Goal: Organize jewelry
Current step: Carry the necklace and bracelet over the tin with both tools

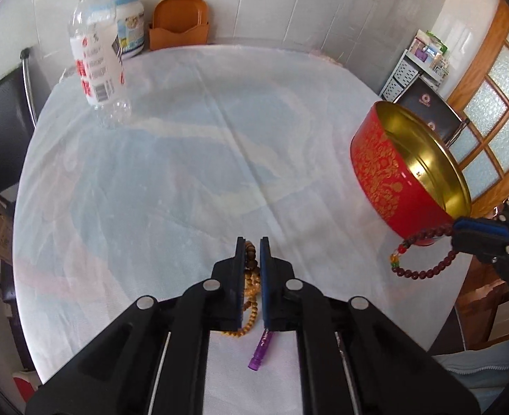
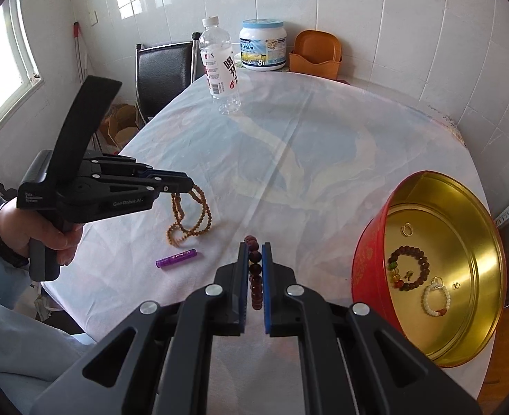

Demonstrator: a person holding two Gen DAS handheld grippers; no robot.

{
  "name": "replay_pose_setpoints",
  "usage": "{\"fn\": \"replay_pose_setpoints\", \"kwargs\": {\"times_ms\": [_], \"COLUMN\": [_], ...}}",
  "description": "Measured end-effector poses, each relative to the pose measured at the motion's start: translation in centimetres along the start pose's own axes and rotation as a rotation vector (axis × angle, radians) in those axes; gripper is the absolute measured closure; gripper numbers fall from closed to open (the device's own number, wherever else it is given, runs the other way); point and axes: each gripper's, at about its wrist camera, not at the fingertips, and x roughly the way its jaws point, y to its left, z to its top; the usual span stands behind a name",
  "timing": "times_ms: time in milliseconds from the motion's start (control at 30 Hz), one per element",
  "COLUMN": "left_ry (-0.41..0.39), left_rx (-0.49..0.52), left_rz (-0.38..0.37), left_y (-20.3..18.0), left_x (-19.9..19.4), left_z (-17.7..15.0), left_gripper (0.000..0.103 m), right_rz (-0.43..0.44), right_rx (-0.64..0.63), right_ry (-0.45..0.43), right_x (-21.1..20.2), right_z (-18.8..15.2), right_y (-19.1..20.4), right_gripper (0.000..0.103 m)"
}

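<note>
My left gripper (image 1: 252,242) is shut on a tan wooden bead necklace (image 1: 251,287); in the right wrist view the gripper (image 2: 188,185) holds the necklace (image 2: 188,218) with its lower loops resting on the table. My right gripper (image 2: 254,245) is shut on a dark red bead bracelet (image 2: 254,269); in the left wrist view it (image 1: 456,230) hangs the bracelet (image 1: 424,263) beside the red tin (image 1: 375,173). The tin (image 2: 368,252), gold inside, holds a dark bead bracelet (image 2: 408,268), a white bead bracelet (image 2: 436,299) and small rings. A purple tube (image 2: 176,259) lies on the cloth.
A round table with a pale cloth (image 2: 289,145) fills both views. A plastic bottle (image 2: 218,65) stands at the far side, with a white jar (image 2: 263,50) and an orange holder (image 2: 316,53) behind it. A black chair (image 2: 164,72) stands at the left.
</note>
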Motion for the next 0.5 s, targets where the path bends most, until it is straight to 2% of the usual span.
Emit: {"fn": "replay_pose_setpoints", "kwargs": {"times_ms": [167,233,367,500], "left_ry": [-0.092,-0.13,-0.171,-0.208], "left_rx": [0.019,0.05,0.078,0.079], "left_rz": [-0.029,-0.009,0.015,0.005], "left_y": [-3.7,-5.6,-9.1,-12.4], "left_x": [-3.3,-4.3,-5.3,-6.5], "left_z": [2.3,3.0,4.7,5.5], "left_gripper": [0.098,0.098,0.098,0.098], "right_rz": [0.002,0.0,-0.005,-0.026], "right_rx": [0.008,0.013,0.03,0.031], "right_ry": [-0.085,-0.125,-0.19,-0.251], "right_x": [-3.3,-4.9,-8.0,-11.0], "right_z": [-0.6,-0.7,-1.7,-3.0], "right_y": [-1.6,-2.7,-5.5,-8.4], "right_gripper": [0.095,0.095,0.095,0.095]}}
